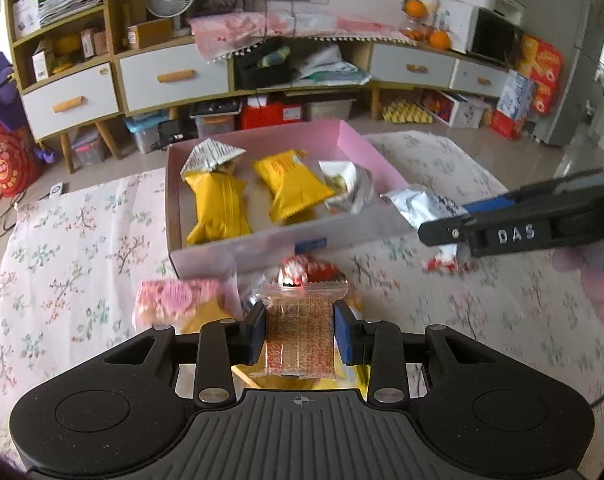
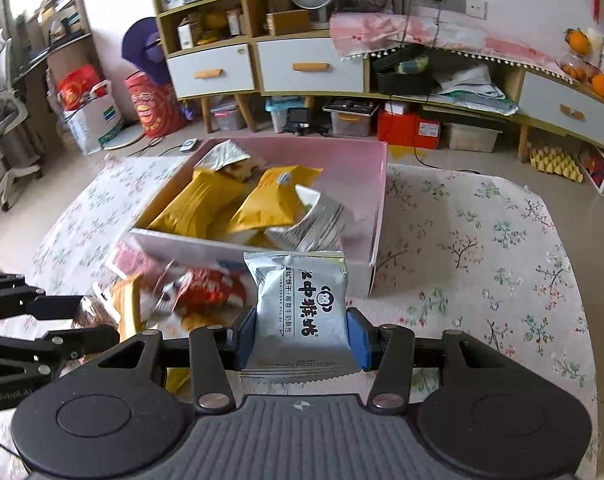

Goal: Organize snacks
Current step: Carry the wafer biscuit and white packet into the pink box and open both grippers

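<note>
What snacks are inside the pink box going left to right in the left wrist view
Inside the pink box, left to right: opened yellow packet → sealed yellow packet → crumpled silver wrapper. The silver packet in the right claw hangs just past the box's right edge.

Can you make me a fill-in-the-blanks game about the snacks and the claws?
1. The right claw is shut on a ___ snack packet with black writing.
2. The pink box already holds two ___ packets.
3. The left claw grips a clear packet that is ___ the box.
4. The box sits on a cloth printed with ___.

Missing words: silver; yellow; outside; flowers
</note>
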`<state>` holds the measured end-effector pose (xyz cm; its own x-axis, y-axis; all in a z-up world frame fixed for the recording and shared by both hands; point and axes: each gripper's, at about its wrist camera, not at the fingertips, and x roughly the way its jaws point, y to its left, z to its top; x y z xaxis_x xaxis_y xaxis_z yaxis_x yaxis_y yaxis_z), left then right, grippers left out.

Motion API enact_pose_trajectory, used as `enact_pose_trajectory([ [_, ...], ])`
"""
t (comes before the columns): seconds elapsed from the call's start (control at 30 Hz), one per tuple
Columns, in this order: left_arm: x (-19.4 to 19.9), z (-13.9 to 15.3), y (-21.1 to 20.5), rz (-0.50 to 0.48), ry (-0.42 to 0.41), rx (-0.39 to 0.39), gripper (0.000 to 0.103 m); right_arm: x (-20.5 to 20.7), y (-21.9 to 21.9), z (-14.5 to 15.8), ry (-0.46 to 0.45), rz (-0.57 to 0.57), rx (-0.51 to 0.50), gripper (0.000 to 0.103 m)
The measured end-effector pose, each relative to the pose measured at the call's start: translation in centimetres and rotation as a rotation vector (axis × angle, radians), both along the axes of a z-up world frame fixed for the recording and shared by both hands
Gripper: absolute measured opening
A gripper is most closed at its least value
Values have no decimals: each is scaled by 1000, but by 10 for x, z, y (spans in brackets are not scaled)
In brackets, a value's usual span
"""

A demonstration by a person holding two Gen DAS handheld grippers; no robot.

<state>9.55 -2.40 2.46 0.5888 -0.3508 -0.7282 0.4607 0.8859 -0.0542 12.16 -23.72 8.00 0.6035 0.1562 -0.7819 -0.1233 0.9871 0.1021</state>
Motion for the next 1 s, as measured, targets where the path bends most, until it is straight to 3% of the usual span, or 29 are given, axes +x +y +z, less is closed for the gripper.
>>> enact_pose_trajectory([
  [0.17, 28, -4, -5, 62, -21, -12, 32, 17, -1, -4, 9, -51, 17, 27],
  [0.3, 52, -11, -8, 98, 16, -35, 32, 27, 0, -6, 9, -80, 42, 27],
  [0.43, 75, -12, -16, 101, -5, 9, 32, 43, -3, 0, 9, -104, 73, 27],
  [0.6, 101, -17, -24, 99, -14, 10, 32, 67, -9, 8, -37, -109, 44, 27],
  [1.0, 124, -47, -34, 68, -12, 25, 32, 107, -26, -26, -53, -147, 71, 27],
])
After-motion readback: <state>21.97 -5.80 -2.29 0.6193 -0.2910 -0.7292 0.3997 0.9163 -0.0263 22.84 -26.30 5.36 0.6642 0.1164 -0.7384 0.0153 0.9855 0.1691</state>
